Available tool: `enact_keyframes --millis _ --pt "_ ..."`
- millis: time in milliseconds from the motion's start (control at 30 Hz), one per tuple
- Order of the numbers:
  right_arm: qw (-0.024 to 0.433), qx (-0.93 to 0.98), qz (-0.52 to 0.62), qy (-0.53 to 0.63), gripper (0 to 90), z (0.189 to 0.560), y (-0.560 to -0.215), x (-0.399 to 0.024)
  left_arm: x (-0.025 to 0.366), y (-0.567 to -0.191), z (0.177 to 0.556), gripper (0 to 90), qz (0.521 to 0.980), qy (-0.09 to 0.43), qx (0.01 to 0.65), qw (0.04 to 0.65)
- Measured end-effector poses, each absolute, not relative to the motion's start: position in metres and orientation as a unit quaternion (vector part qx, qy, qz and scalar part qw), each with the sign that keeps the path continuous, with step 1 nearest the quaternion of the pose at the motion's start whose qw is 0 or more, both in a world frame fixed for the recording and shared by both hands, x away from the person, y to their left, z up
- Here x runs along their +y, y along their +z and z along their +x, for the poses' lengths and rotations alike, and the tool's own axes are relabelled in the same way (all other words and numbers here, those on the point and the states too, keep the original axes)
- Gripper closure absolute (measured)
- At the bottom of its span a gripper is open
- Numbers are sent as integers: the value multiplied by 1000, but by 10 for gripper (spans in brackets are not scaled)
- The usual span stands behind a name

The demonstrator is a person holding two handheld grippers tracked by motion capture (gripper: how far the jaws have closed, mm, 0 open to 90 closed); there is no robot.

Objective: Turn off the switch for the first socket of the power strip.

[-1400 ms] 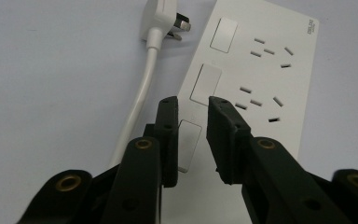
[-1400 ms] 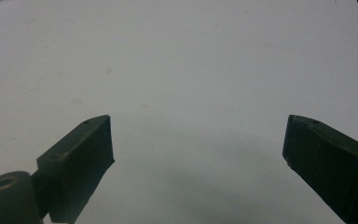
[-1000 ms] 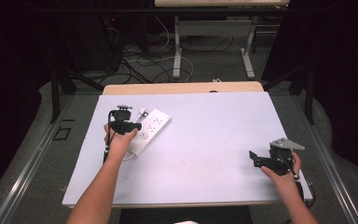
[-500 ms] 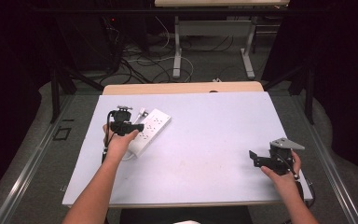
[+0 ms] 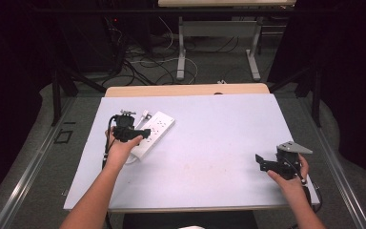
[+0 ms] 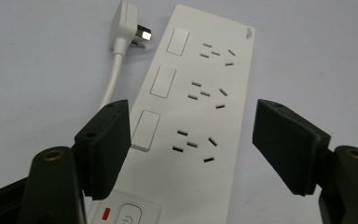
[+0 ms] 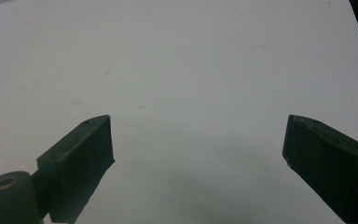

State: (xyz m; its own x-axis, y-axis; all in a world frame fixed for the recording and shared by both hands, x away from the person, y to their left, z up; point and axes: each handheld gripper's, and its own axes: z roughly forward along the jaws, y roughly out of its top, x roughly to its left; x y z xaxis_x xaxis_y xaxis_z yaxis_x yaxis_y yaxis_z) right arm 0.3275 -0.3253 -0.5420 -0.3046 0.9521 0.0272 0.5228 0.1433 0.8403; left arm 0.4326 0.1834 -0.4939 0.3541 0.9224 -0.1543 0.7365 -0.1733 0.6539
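Two grippers: both spread wide, nothing held.
Left gripper (image 6: 193,149): poised over the white power strip (image 6: 193,112), jaws straddling its switch end (no contact visible).
Power strip location: table's (image 5: 209,143) left-rear part, plug (image 6: 128,25) lying beside its far end.
Right gripper (image 5: 267,163): near the right edge, over bare table.
Change since a second ago: left hand barely moved; likely settling before gripping the strip.

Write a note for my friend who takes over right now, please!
Left tongs: open, hovering over the white plastic power strip, jaws either side, nothing gripped.
Right tongs: open, empty, over bare table near the right edge.
The strip lies at the left of the pale grey table; its white plug lies loose beside it.
Done: nothing grasped yet.
Left: probably close on the strip.
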Motion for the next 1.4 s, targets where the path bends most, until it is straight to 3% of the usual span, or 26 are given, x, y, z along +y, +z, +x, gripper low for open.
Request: enact_keyframes --millis 233,267,367,800,1400 --pt "278 707 519 393 78 327 -542 -324 187 -489 422 130 750 128 552 341" --pt "284 700 521 397 78 328 -543 -323 188 -489 421 47 752 127 548 343" --pt "274 705 522 394 78 327 -541 -325 189 -486 416 3 756 123 542 346" --pt "277 708 518 392 78 326 -541 -325 199 -471 382 2 757 139 519 371" --pt "277 707 519 393 78 326 -541 -324 240 -472 345 2 733 164 539 382"
